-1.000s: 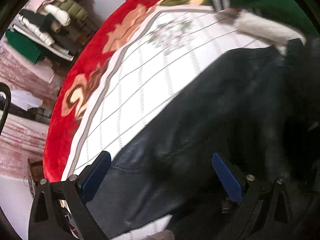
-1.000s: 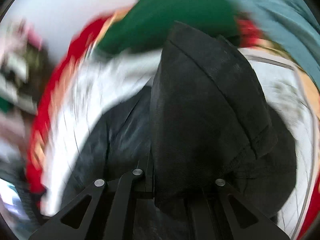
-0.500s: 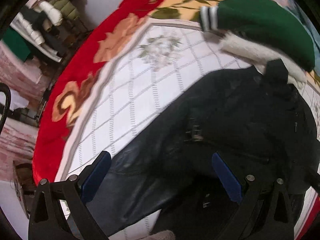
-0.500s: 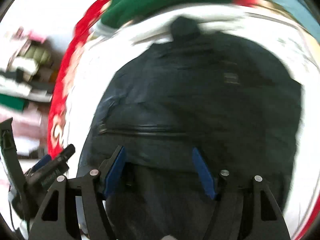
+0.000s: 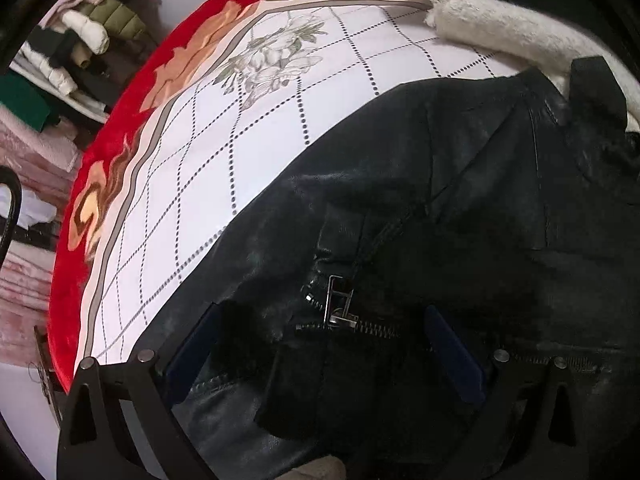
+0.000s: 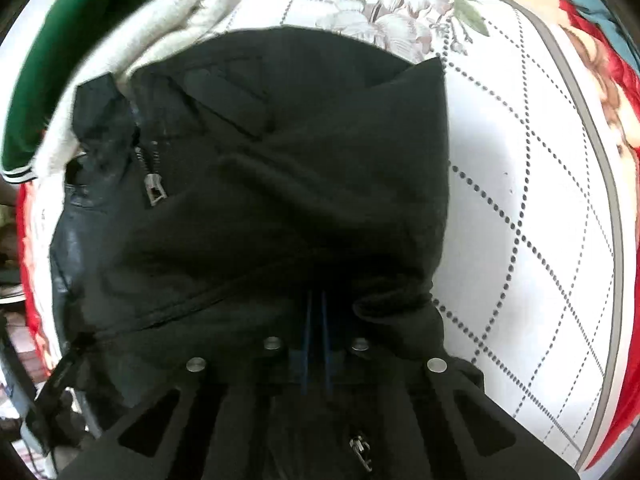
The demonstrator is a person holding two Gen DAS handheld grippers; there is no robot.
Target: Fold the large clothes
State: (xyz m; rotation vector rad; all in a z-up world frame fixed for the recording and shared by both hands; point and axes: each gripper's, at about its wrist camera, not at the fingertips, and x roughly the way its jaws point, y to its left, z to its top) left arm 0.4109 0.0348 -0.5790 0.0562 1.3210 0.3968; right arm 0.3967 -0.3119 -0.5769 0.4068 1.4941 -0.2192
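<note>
Each tool, the left tool and the right tool, has black plastic arms with triangular cut-outs, round silver screw heads near the joints, and flat dark blue pads on the inner faces of the fingers.

No readable text in either view.

The black jacket and its zip pulls carry no lettering that can be made out, and the bedcover shows only flowers and dotted lines. The stacked clothes at the side are too small and blurred to tell.
</note>
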